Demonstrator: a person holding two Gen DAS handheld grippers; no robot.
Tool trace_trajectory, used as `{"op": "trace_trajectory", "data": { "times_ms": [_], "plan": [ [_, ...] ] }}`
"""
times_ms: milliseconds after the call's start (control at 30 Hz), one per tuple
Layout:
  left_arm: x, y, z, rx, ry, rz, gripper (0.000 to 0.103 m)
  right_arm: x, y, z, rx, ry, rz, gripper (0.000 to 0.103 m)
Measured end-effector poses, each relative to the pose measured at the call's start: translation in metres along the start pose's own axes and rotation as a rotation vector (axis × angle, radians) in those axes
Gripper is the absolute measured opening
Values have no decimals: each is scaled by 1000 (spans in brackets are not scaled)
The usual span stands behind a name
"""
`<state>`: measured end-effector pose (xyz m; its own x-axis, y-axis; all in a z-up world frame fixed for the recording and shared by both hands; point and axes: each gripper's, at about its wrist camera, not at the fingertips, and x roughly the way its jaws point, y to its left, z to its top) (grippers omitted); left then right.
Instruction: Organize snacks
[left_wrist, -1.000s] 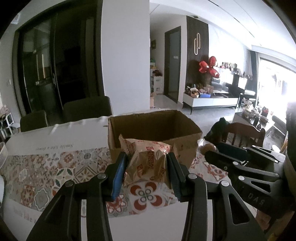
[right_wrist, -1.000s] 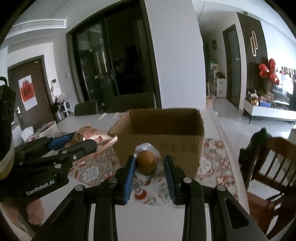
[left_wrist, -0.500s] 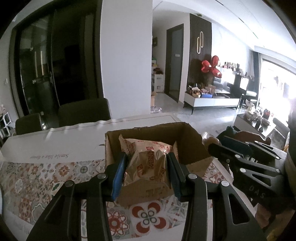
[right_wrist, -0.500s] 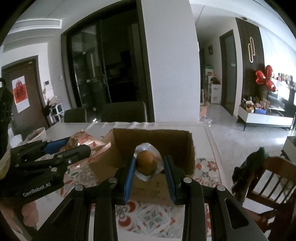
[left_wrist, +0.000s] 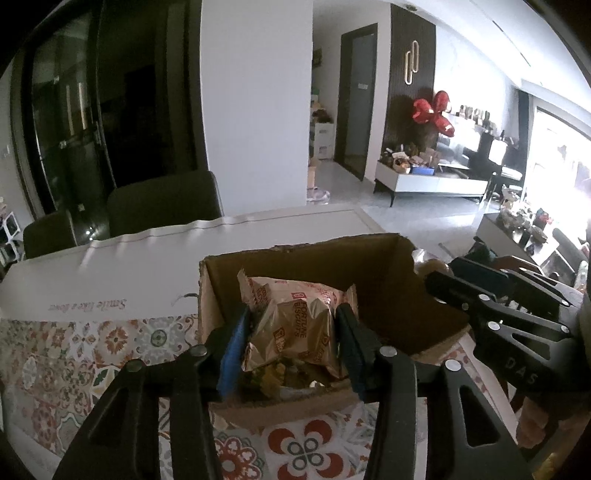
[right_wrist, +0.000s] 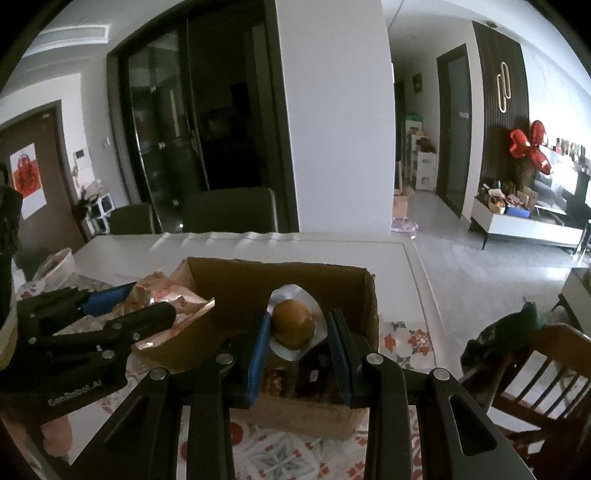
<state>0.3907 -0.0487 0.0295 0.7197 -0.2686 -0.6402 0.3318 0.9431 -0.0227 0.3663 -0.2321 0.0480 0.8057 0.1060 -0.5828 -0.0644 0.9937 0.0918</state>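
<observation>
My left gripper (left_wrist: 293, 339) is shut on a gold biscuit packet (left_wrist: 295, 325) printed with red labels, held over the open cardboard box (left_wrist: 306, 254). My right gripper (right_wrist: 297, 338) is shut on a round brown snack in a clear wrapper (right_wrist: 293, 321), also over the box (right_wrist: 280, 277). The left gripper and its packet (right_wrist: 162, 295) show at the left of the right wrist view. The right gripper (left_wrist: 495, 306) shows at the right of the left wrist view. Several dark snacks lie inside the box (right_wrist: 317, 384).
The box stands on a table with a patterned tile cloth (left_wrist: 74, 350) and a white cloth (left_wrist: 129, 266). Dark chairs (left_wrist: 162, 206) stand behind the table. A wooden chair (right_wrist: 546, 365) stands at the right. A bowl (right_wrist: 55, 262) sits at the far left.
Both grippers have moved forward and up with their snacks, from in front of the box to above its opening. The inside of the box now shows below them.
</observation>
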Motion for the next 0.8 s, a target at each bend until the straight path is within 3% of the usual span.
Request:
{"op": "trace_trajectory", "data": {
  "times_ms": [167, 267, 633, 800],
  "plan": [
    [6, 2, 2, -5, -4, 33, 59, 11, -1, 1, 1, 24, -15, 34],
    [6, 4, 0, -7, -3, 54, 66, 16, -2, 0, 8, 41, -23, 48],
    [-34, -3, -29, 40, -76, 158, 83, -12, 2, -23, 30, 21, -38, 49],
    [-64, -8, -45, 45, -121, 160, 89, -40, 6, -36, 45, -10, -53, 49]
  ]
}}
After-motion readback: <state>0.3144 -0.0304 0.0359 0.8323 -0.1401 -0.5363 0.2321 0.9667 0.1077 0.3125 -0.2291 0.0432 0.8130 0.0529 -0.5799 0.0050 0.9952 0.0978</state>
